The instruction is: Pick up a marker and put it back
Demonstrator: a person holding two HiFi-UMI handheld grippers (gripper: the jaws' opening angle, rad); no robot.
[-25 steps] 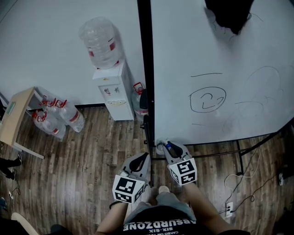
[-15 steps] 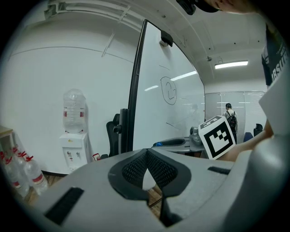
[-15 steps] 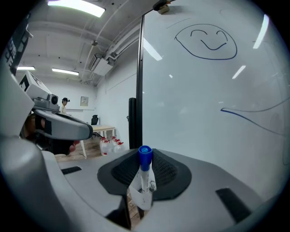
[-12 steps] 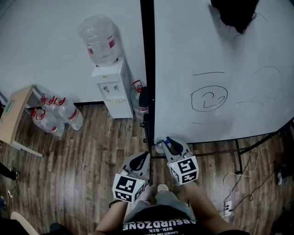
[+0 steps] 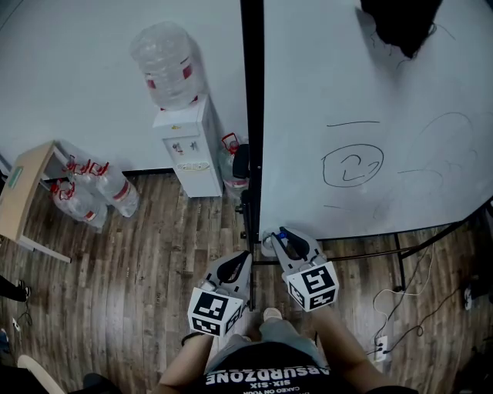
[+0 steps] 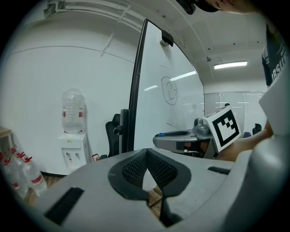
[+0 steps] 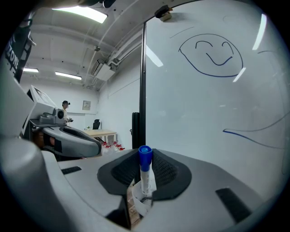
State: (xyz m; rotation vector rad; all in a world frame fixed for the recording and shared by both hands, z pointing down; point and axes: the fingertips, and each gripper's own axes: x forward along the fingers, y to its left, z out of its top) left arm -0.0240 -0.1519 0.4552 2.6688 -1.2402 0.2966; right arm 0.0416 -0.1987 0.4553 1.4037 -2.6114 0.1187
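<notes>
A marker with a blue cap [image 7: 144, 157] and a white body stands upright between the pads of my right gripper [image 7: 145, 152], which is shut on it. In the head view this right gripper [image 5: 282, 236] is held close to the bottom edge of the whiteboard [image 5: 370, 92], and the marker's blue cap [image 5: 283, 241] shows at its tips. My left gripper [image 5: 243, 259] hangs beside it to the left, by the board's black side post [image 5: 251, 115]. In the left gripper view the left gripper [image 6: 147, 151] has its pads closed together, with nothing between them.
The whiteboard carries a drawn smiley [image 5: 352, 166] and a dark cloth [image 5: 397, 23] at its top. A water dispenser [image 5: 189, 150] stands left of the post, with spare bottles [image 5: 92, 196] and a wooden table [image 5: 27, 196] further left. Cables and a power strip [image 5: 383, 350] lie on the floor at the right.
My right gripper has risen a little with the marker still held. The left gripper has stayed where it was.
</notes>
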